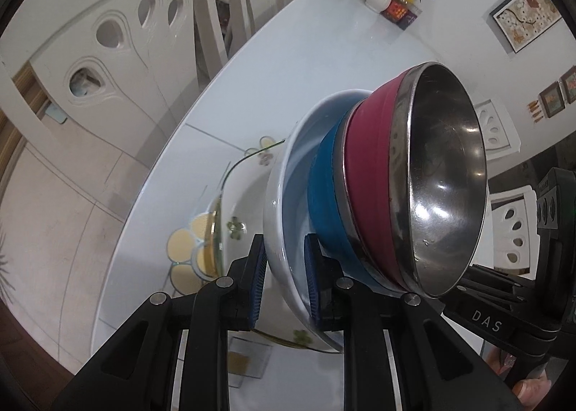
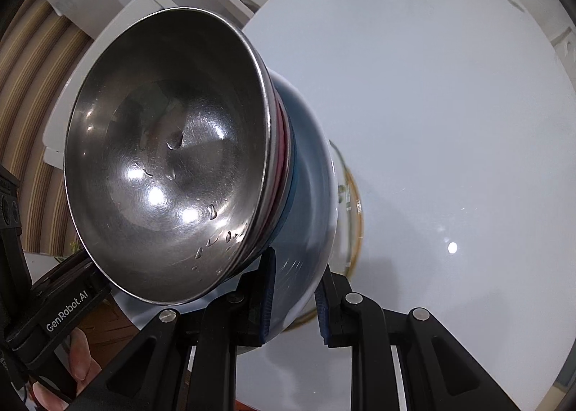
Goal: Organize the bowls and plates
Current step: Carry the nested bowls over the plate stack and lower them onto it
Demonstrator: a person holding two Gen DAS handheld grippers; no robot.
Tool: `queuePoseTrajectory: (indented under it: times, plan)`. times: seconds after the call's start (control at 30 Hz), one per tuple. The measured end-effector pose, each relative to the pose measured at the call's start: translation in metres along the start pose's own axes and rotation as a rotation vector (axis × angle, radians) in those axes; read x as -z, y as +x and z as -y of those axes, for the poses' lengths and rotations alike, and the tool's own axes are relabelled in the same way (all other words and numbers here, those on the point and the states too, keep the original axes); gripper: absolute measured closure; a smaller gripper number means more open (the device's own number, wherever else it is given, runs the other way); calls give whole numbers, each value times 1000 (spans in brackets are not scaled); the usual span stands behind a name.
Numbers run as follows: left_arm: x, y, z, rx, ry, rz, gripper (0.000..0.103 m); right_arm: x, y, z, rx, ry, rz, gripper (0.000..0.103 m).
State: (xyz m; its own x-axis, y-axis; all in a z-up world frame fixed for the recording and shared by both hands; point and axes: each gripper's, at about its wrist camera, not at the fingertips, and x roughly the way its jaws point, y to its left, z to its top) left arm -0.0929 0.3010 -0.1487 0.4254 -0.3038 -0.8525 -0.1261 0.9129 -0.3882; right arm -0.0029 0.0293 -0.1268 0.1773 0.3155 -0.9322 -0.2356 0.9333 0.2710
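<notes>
1. Steel-lined red bowl (image 1: 414,173) nests in a blue bowl (image 1: 324,202), both inside a white ceramic bowl (image 1: 284,209) held above the white table (image 1: 270,69).
2. Left gripper (image 1: 286,285) and right gripper (image 2: 293,297) each pinch the white bowl's rim.
3. Risk: the tilted stack could slide out, or strike the glass floral plate (image 1: 201,231) beneath.

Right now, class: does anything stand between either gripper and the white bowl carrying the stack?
Nothing visible does. The left gripper and the right gripper each clamp the rim of the white bowl directly; the blue bowl and red bowl sit nested inside it.
</notes>
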Motion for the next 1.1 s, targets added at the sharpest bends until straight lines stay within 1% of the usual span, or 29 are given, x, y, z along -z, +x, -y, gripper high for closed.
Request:
queuePoseTrajectory:
  times: [0.03,0.3,0.37,0.57,0.7,0.87,0.93,1.0,1.1]
  plan:
    - [-1,3,-2,4,4,-10,87,8,1,-6,5,7,-6,84]
    - [-8,21,1,25,27,-64,86,4,18,-4,32,56,-39,84]
    - [-7,24,-1,28,27,-74,86,-11,30,-11,38,61,-48,84]
    - [-6,30,-5,38,21,-100,86,-30,53,-10,44,81,-76,84]
    - [-8,31,-6,43,29,-108,86,-37,55,-6,48,98,-83,84]
    - [-12,31,-5,42,44,-142,85,-44,55,4,42,132,-102,83]
    - [-13,31,-3,33,59,-154,84,-38,60,2,38,139,-111,83]
    - [-14,27,-1,24,82,-154,83,-38,58,3,38,147,-122,83]
    - [-14,17,0,38,96,-150,79,-46,43,4,36,156,-122,83]
